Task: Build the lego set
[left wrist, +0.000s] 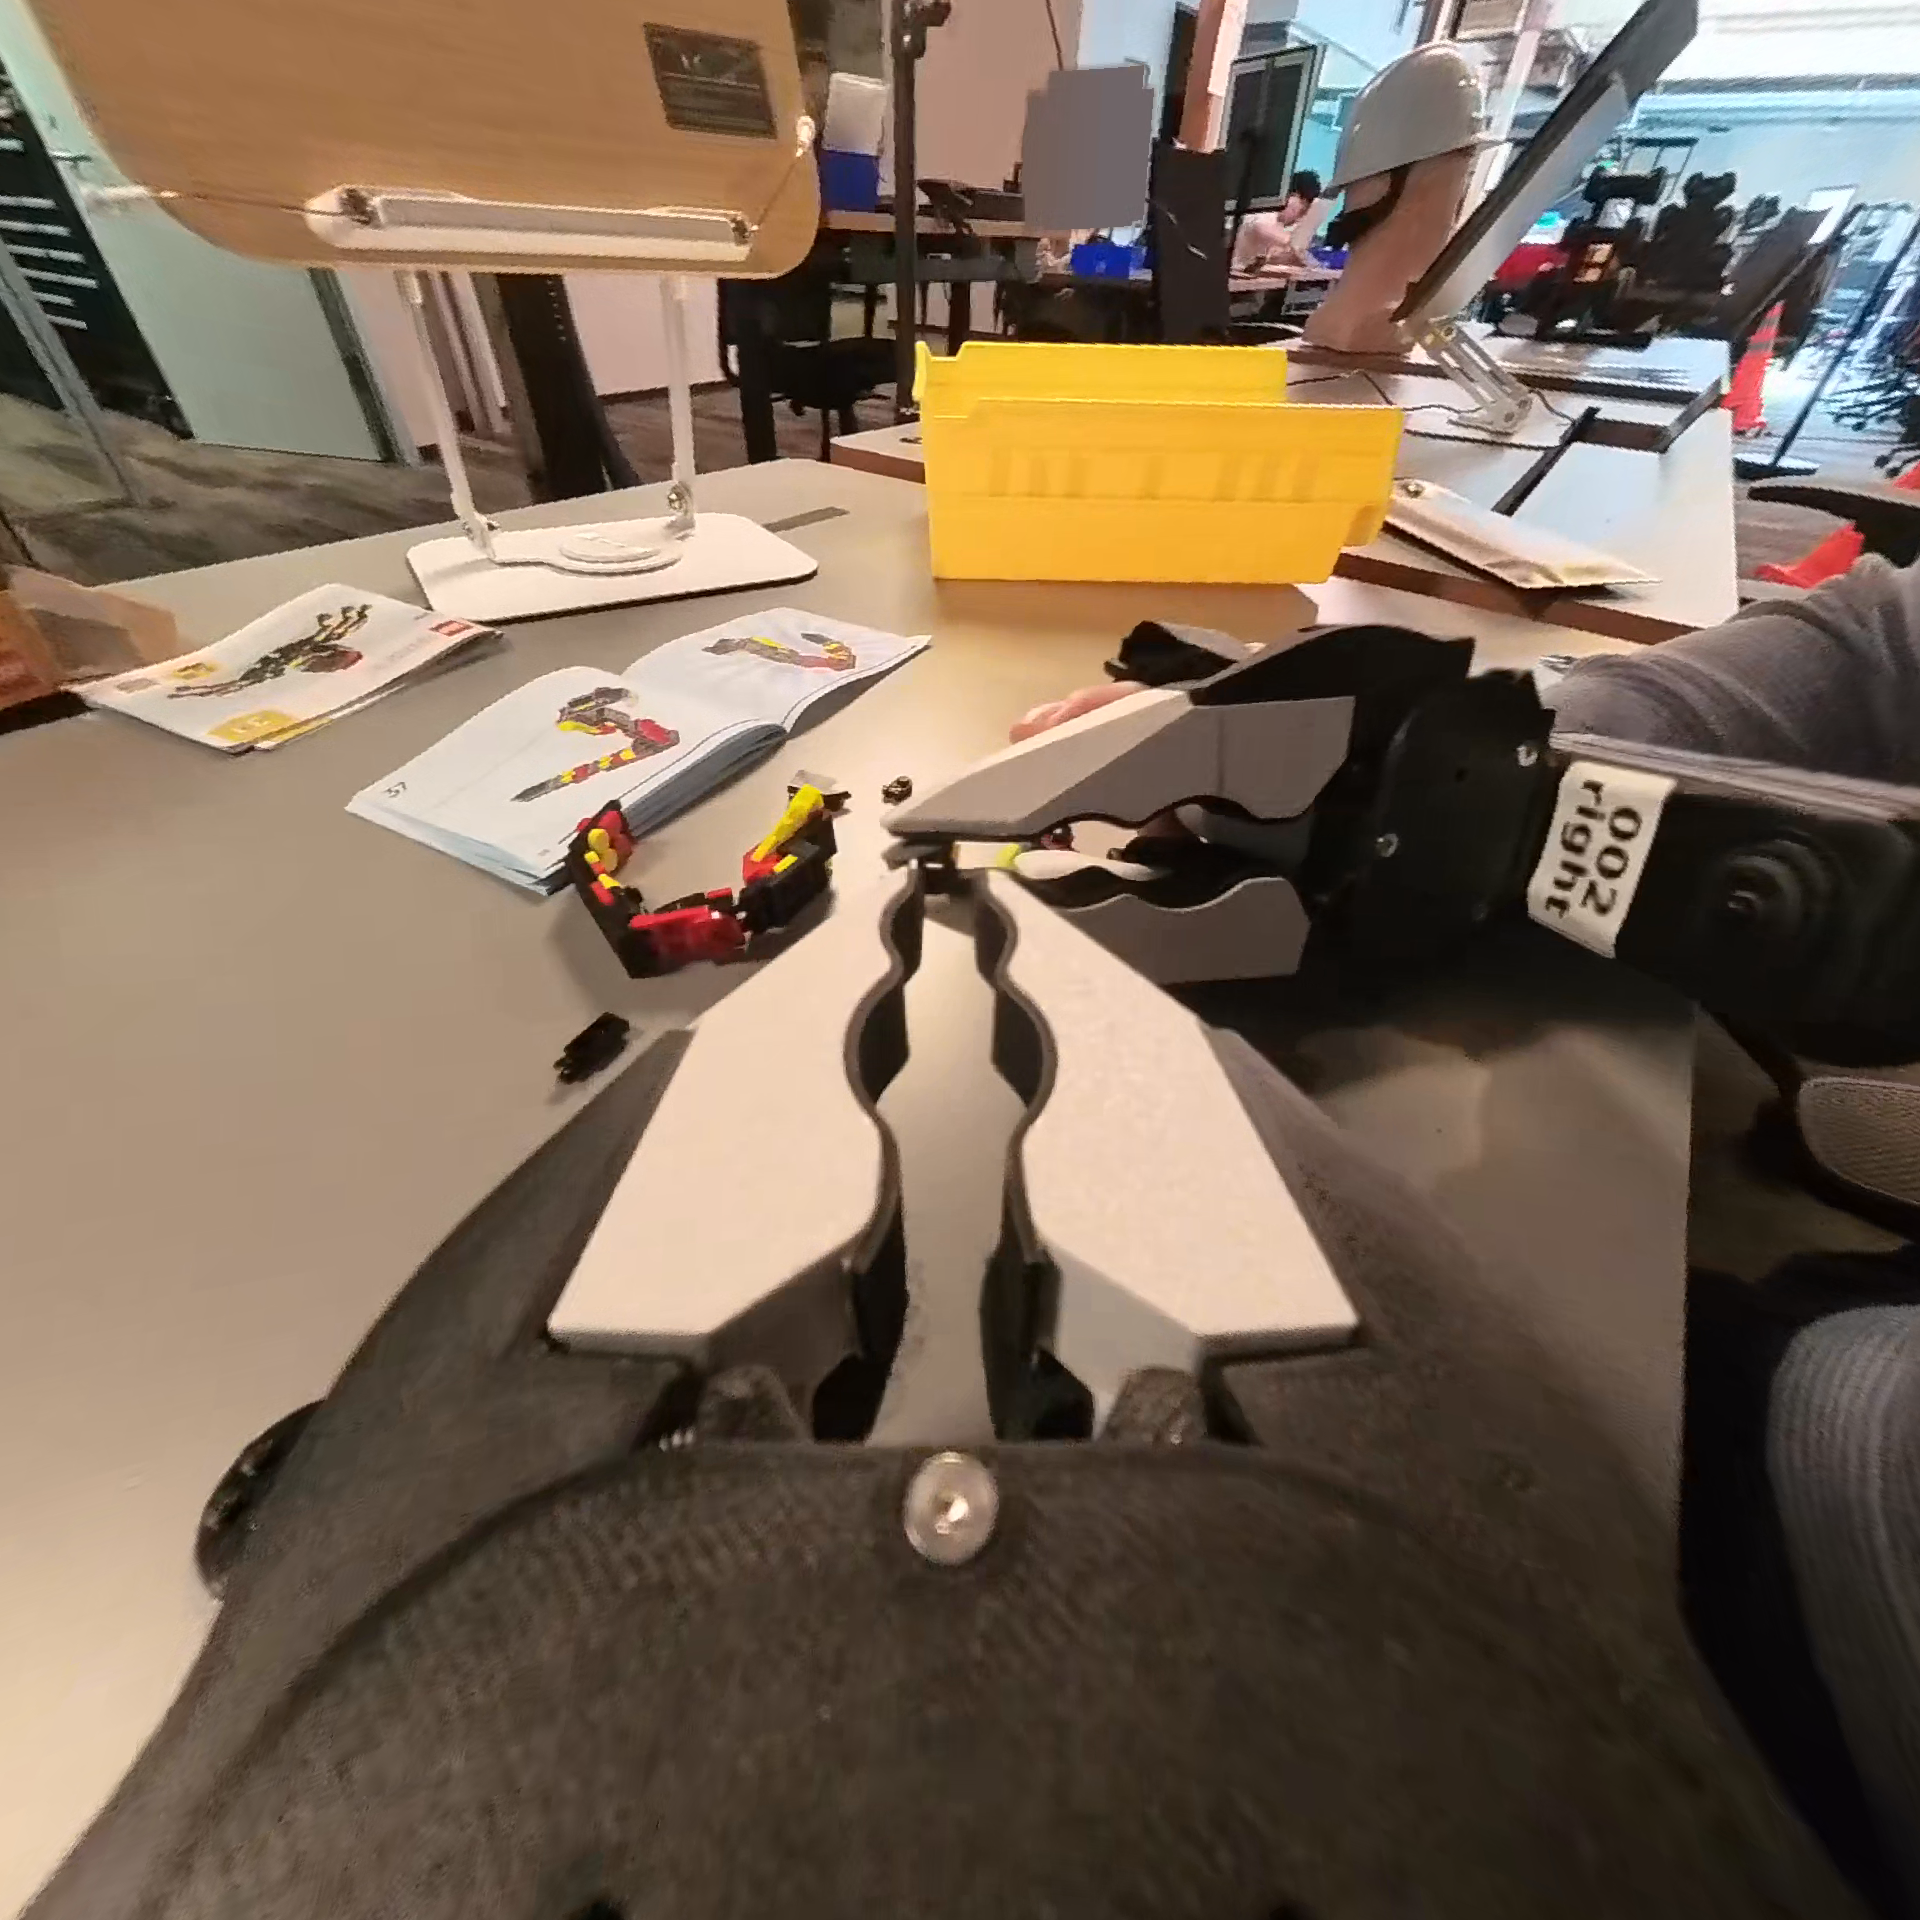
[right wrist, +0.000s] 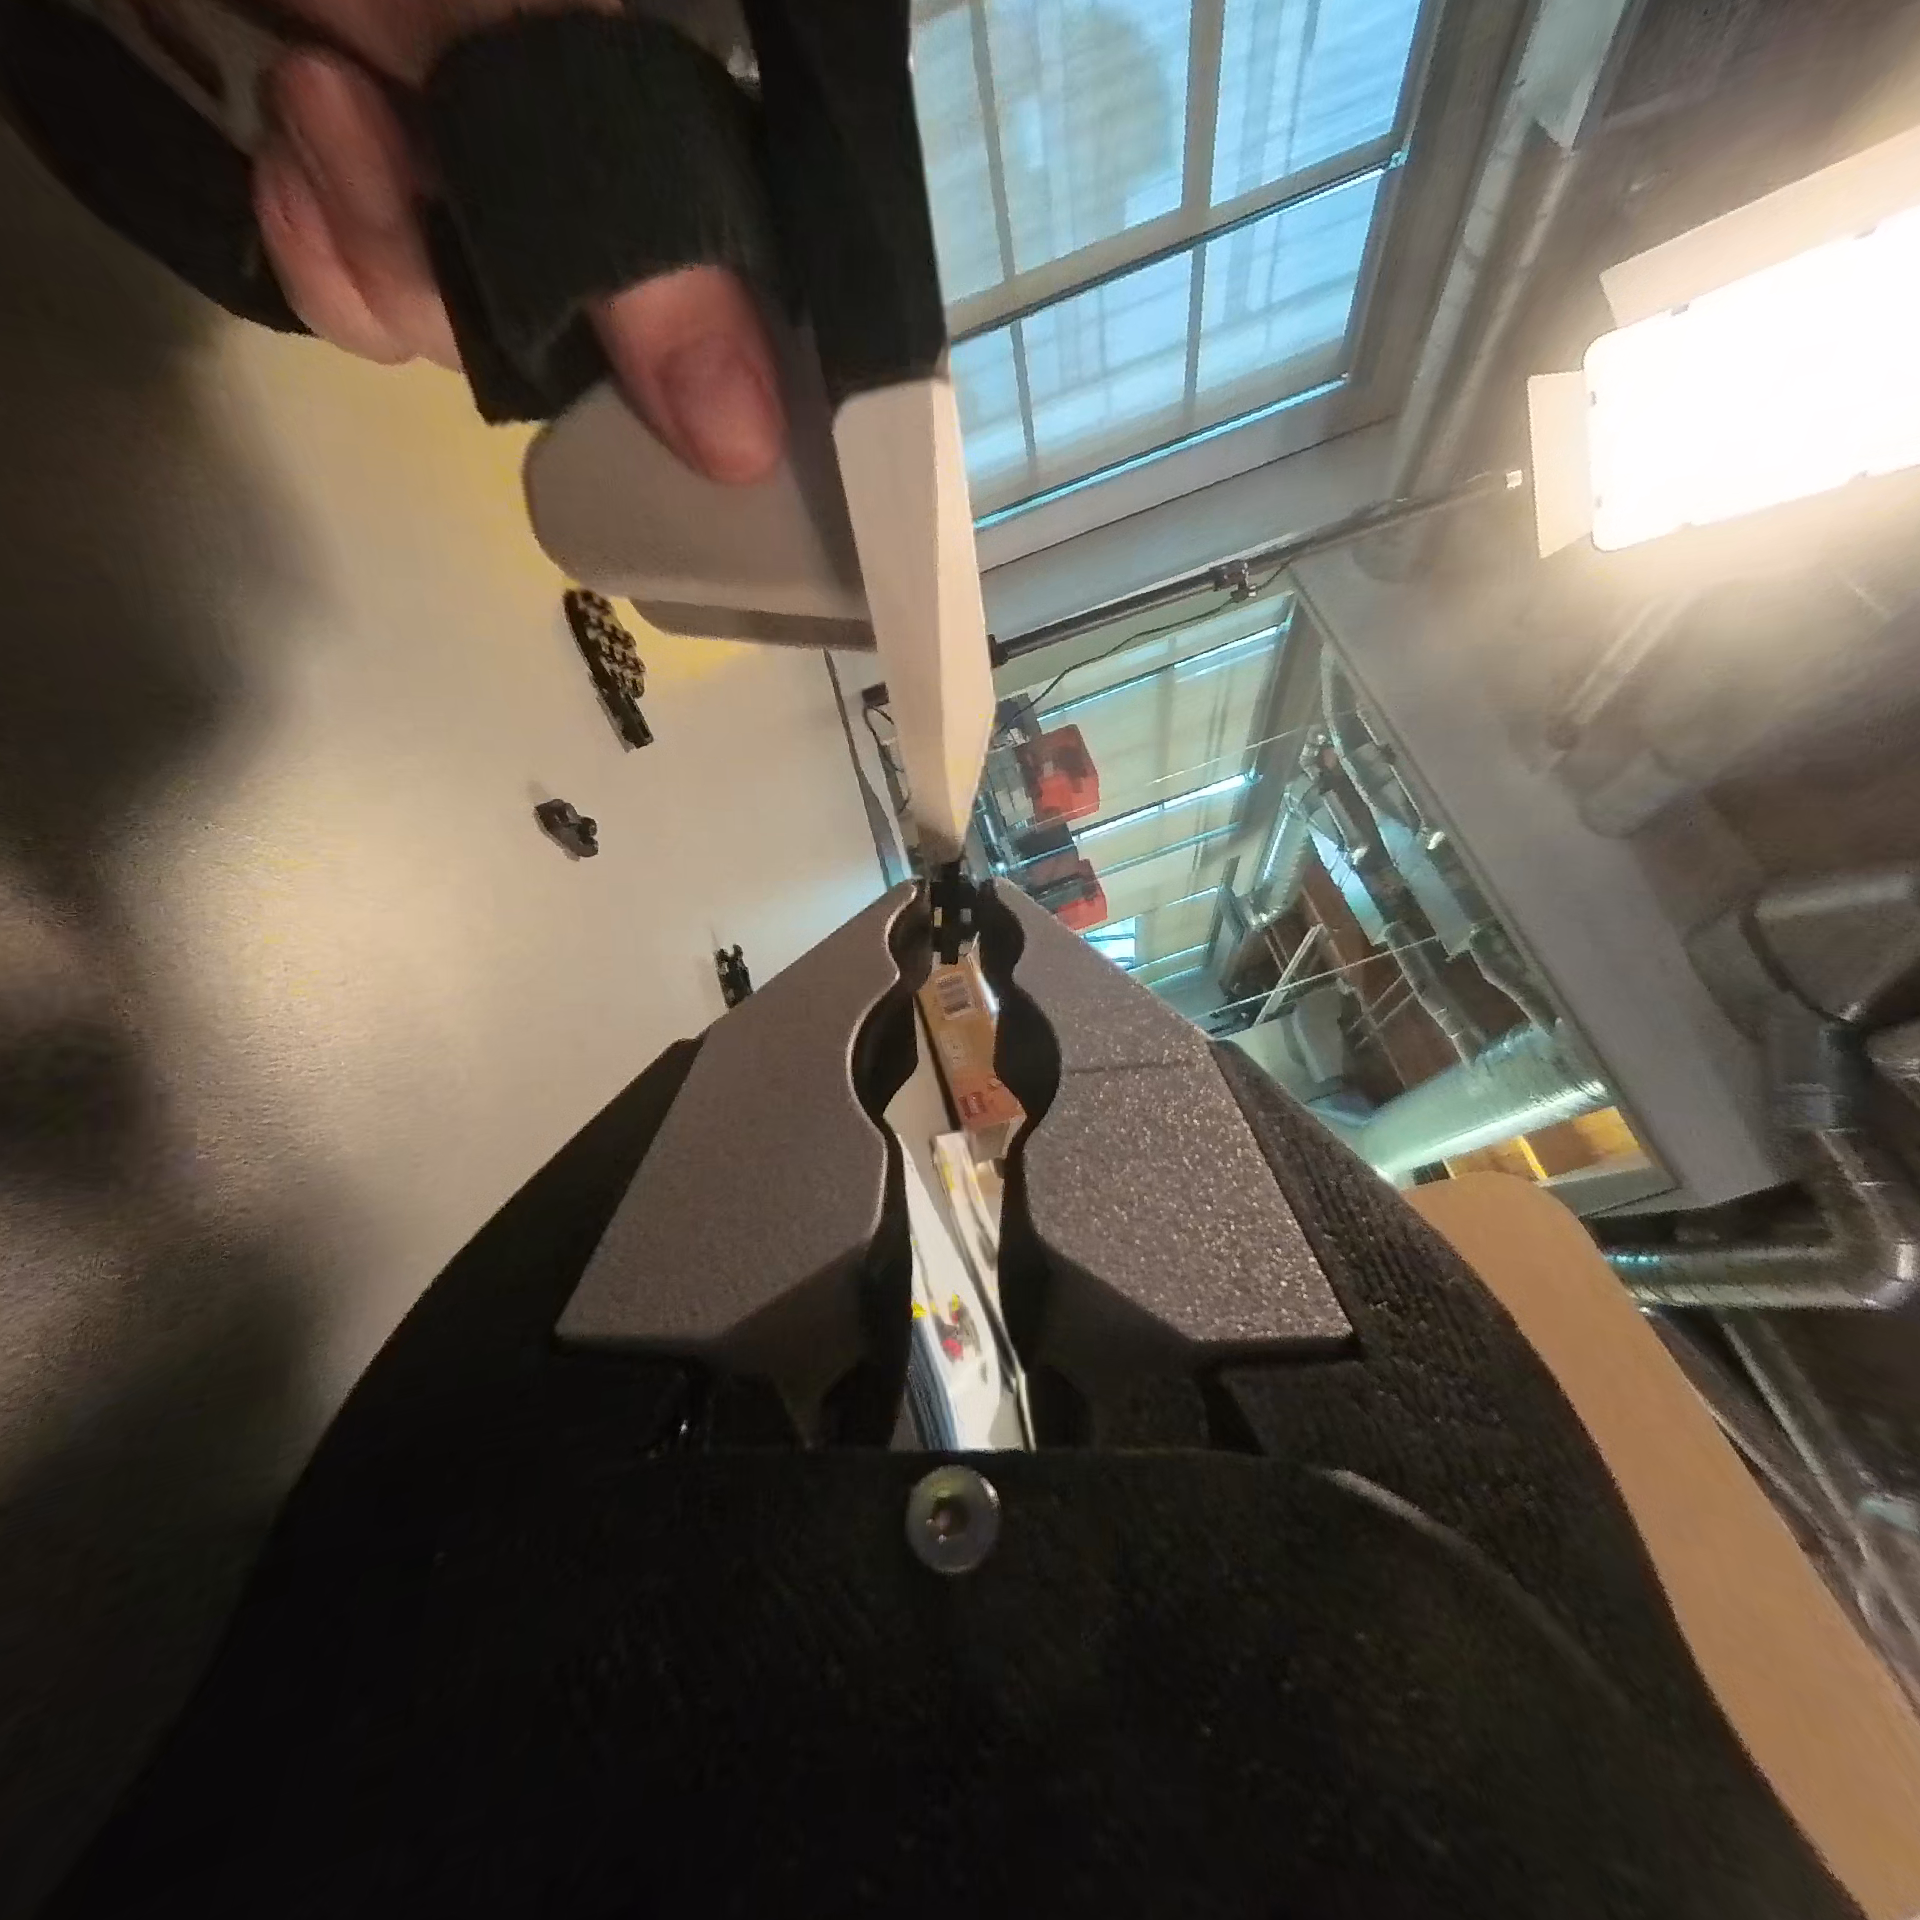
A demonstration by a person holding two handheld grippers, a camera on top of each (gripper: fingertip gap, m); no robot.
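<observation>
Two hand-held grippers are meeting tip to tip above a grey tabletop [left wrist: 260, 1039]. The left gripper [left wrist: 943, 883] is reaching forward with its fingers nearly together, pinching a small black lego piece [left wrist: 938, 878] at the tips. The right gripper [left wrist: 920, 840] is coming in from the right side, turned on edge, its fingers also closing on that same small piece. In the right wrist view, the right gripper [right wrist: 948, 914] is clamping the tiny black piece [right wrist: 948, 920] while the other gripper's pale finger is touching it from above.

Just left of the meeting tips, a curved lego model [left wrist: 701, 883] in black, red and yellow is lying on the tabletop. An open instruction booklet [left wrist: 634, 727] is lying just behind it, and a second booklet [left wrist: 291, 665] is lying farther toward the left edge. A loose black piece [left wrist: 590, 1044] is sitting near the front. A yellow bin [left wrist: 1143, 478] is standing toward the far edge, beside a wooden stand [left wrist: 603, 551].
</observation>
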